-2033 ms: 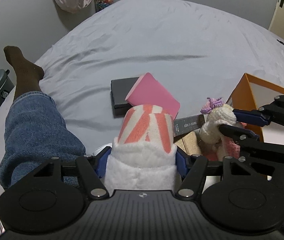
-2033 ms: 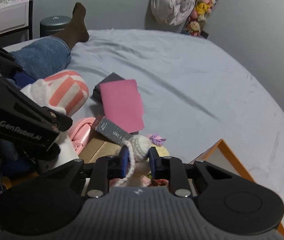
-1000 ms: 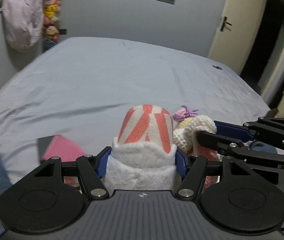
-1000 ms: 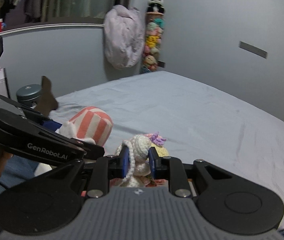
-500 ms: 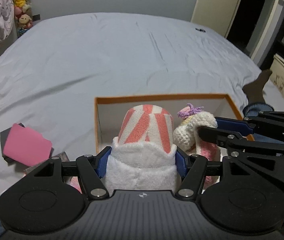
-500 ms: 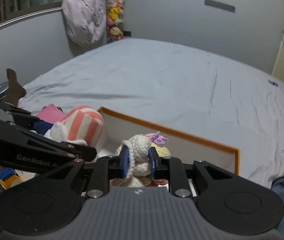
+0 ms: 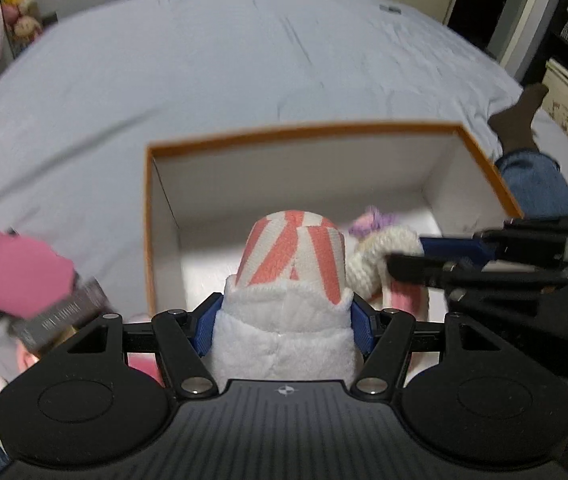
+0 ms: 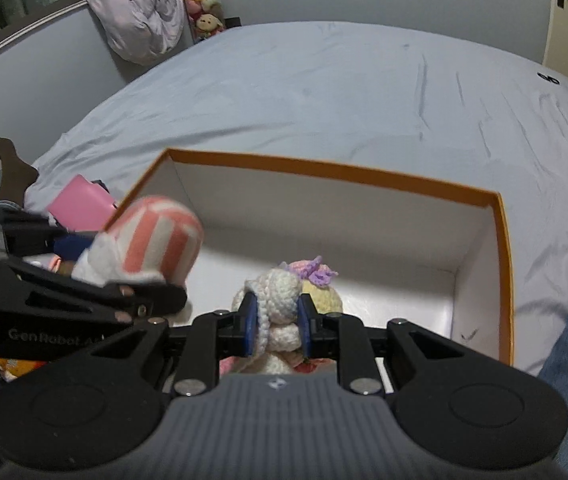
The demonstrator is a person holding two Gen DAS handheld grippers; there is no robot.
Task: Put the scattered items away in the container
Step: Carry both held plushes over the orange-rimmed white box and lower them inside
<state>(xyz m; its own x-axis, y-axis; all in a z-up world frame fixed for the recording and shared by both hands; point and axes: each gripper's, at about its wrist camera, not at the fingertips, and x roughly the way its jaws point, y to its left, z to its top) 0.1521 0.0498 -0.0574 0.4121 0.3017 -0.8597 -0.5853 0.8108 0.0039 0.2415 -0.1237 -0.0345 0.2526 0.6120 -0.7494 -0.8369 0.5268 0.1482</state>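
Observation:
My left gripper [image 7: 284,320] is shut on a plush slipper [image 7: 293,248] with orange and white stripes and a fluffy white cuff, and holds it over the near left part of the open box [image 7: 303,130]. The box has an orange rim and bare white walls. To its right, my right gripper [image 7: 407,256] is shut on a white crocheted doll [image 7: 367,268] with a purple flower. The right wrist view shows that doll [image 8: 278,292] pinched between the blue pads of my right gripper [image 8: 276,320], low inside the box [image 8: 323,170]. There the slipper [image 8: 160,232] hangs at the left.
Left of the box lie a pink booklet [image 7: 20,276] and a dark carton [image 7: 60,312] on the grey bedsheet [image 7: 204,60]. A person's jeans leg [image 7: 531,184] and dark sock [image 7: 519,116] lie right of the box. A pale bundle [image 8: 136,12] hangs on the far wall.
Both grippers have swung over the box and come lower, so it fills more of each view. Each keeps hold of its toy.

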